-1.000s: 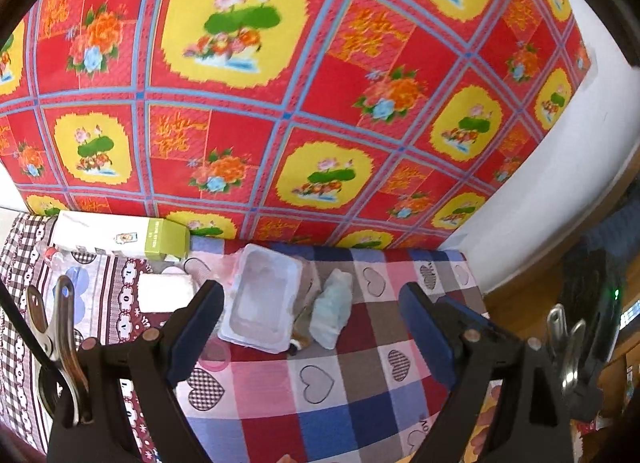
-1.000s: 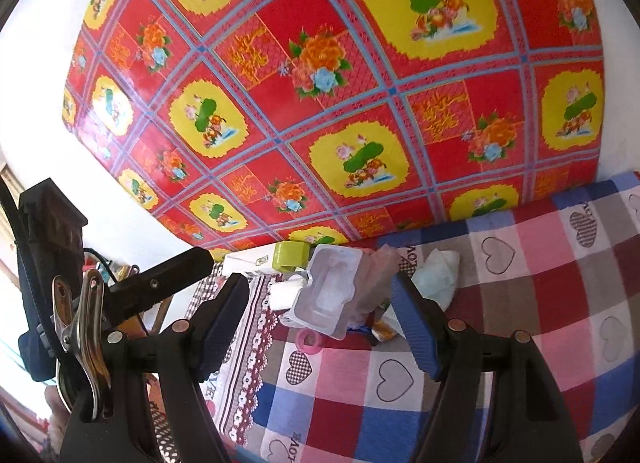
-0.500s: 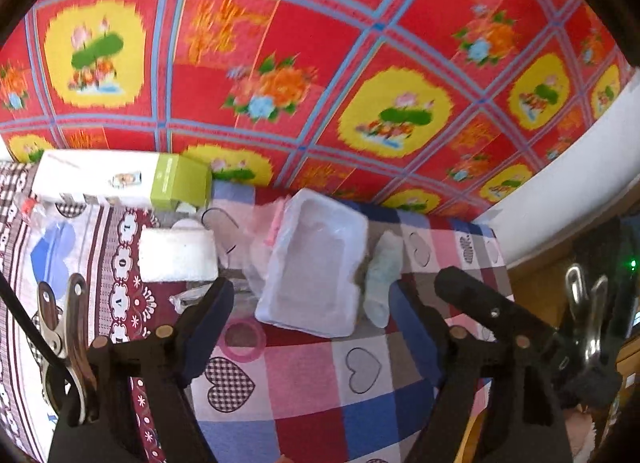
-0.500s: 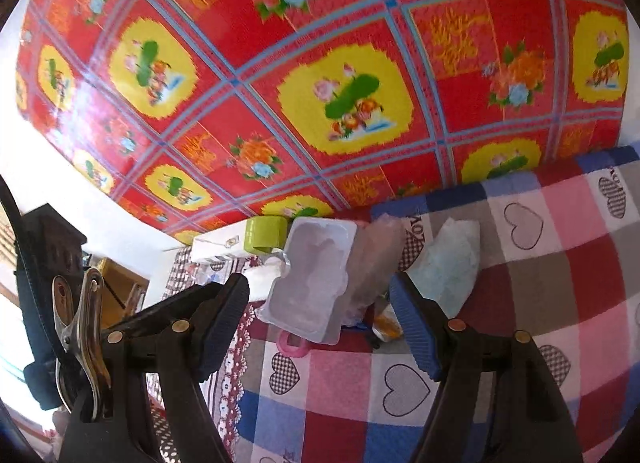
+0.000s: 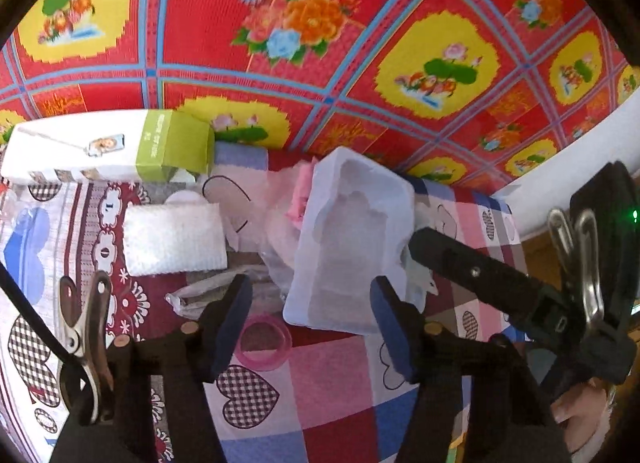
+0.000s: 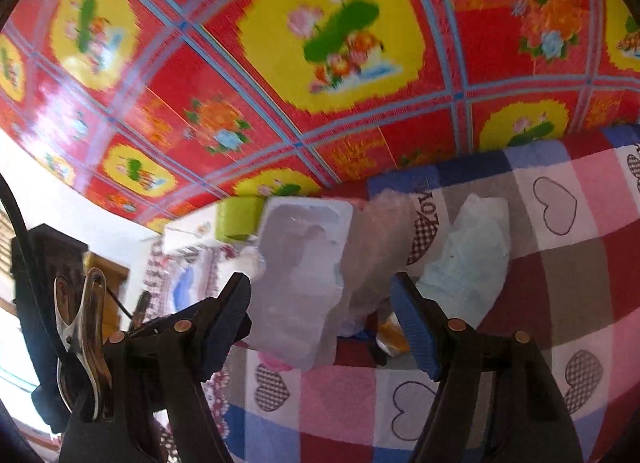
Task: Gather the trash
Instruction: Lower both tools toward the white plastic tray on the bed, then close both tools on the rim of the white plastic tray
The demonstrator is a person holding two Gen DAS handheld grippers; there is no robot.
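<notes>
A translucent white plastic blister tray (image 5: pixel 352 243) (image 6: pixel 304 263) lies tilted on a heap of trash on the checked cloth. My left gripper (image 5: pixel 310 327) hangs just over the tray's near edge. Its jaws are closing, the tray's corner is between them, and the pads (image 5: pixel 390 331) are not pressed on it. My right gripper (image 6: pixel 322 319) straddles the same tray from the other side, its jaws closing slightly and short of contact. One of its fingers (image 5: pixel 472 275) shows beside the tray. A clear bag with something pink (image 5: pixel 284 199) lies under the tray.
Around the tray lie a white foam pad (image 5: pixel 172 239), a green and white box (image 5: pixel 112 147), a pink ring (image 5: pixel 264 341), a silvery wrapper (image 5: pixel 208 291), a pale blue crumpled tissue (image 6: pixel 468 259) and an orange scrap (image 6: pixel 394 337). A red floral sheet (image 5: pixel 320 23) backs the table.
Both grippers have come down towards the trash heap, so the tray looks much larger. The left jaws have narrowed. A right gripper finger has come into the left wrist view.
</notes>
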